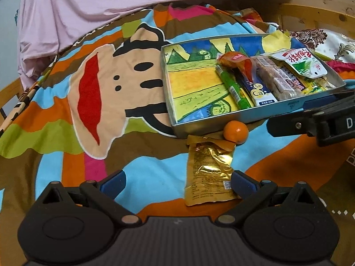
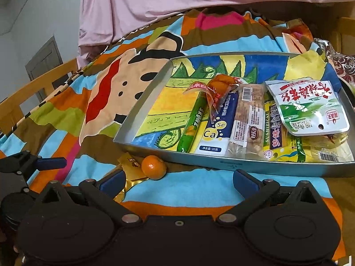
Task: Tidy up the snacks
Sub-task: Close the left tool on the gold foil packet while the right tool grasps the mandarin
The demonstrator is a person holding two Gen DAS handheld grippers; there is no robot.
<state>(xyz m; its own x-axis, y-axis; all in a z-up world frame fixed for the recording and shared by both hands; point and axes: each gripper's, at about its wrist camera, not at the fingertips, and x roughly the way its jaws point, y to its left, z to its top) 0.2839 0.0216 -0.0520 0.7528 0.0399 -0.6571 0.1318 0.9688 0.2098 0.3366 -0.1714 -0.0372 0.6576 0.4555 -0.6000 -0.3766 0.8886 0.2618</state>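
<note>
Metal tray (image 2: pixel 244 163) holding packaged snacks; mandarin (image 2: pixel 154 167) and gold packet (image 1: pixel 208 173) beside it on bedspread (image 1: pixel 137 170); left gripper (image 1: pixel 177 182) and right gripper (image 2: pixel 177 180) jaws spread wide, empty.

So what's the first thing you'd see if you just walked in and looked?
Probably the big cartoon monkey face on the bright striped blanket, left of everything else. Next, the metal tray with a painted picture inside, its right half piled with snack packets. A little orange and a gold packet lie on the blanket just outside the tray's near edge.
</note>
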